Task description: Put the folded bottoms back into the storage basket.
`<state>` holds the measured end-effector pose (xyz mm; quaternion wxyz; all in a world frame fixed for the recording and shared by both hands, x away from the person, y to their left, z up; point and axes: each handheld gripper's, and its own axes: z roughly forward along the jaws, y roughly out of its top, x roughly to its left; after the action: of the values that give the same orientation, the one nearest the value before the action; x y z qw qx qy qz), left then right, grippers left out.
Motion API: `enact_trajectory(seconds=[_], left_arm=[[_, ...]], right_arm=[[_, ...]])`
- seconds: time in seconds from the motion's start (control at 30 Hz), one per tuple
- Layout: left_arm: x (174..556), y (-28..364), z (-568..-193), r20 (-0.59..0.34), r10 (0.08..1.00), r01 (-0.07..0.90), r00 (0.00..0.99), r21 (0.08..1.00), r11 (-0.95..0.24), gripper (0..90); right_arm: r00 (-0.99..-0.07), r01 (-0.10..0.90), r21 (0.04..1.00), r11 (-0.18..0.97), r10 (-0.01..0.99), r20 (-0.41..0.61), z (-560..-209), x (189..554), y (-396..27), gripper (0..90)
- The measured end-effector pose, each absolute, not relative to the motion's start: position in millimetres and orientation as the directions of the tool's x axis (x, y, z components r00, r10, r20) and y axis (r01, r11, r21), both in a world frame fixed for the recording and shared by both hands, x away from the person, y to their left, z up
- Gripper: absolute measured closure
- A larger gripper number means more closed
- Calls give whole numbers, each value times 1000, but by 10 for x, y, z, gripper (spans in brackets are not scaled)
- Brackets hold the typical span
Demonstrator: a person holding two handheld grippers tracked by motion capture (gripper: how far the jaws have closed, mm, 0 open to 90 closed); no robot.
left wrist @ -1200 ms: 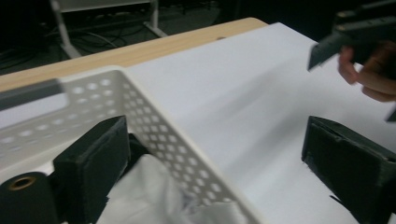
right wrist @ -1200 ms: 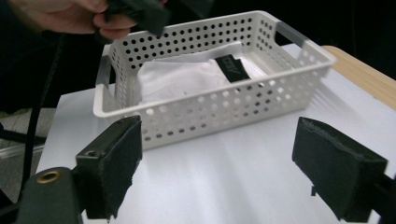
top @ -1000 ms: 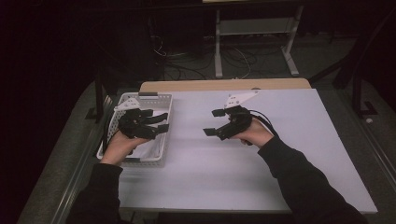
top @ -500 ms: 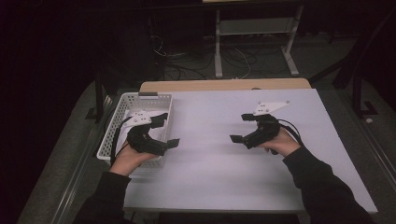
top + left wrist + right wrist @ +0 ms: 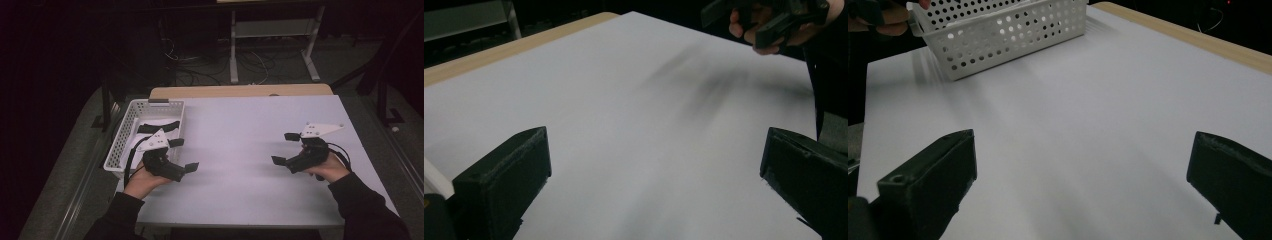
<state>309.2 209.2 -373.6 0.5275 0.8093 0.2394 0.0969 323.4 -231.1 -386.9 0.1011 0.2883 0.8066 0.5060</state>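
Table (image 5: 240, 150): white top, bare across the middle, wooden strip along the far edge.

Basket (image 5: 131, 131): white perforated plastic, at the table's left edge, far half. Inside lie dark strap-like pieces (image 5: 159, 126) on something pale; cannot tell what they are. In the right gripper view the basket (image 5: 1013, 30) stands far across the table.

Left gripper (image 5: 184, 155): held just beside the basket's near right corner, jaws spread wide, nothing between them.

Right gripper (image 5: 286, 148): well apart, over the right part of the table, jaws likewise spread and empty.

Judgement: the dark pieces sit in the basket and both claws are released and clear of it, so the putting-away looks finished. Nothing left on the table to collect.
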Motion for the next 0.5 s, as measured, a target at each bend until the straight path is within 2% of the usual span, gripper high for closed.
enact_trajectory(seconds=[0.5], left_arm=[[3087, 2121, -3807, -106, 487, 292, 867, 901, -322, 0]], right_arm=[[-776, 375, 883, 282, 617, 132, -4037, 2882, -2776, 0]])
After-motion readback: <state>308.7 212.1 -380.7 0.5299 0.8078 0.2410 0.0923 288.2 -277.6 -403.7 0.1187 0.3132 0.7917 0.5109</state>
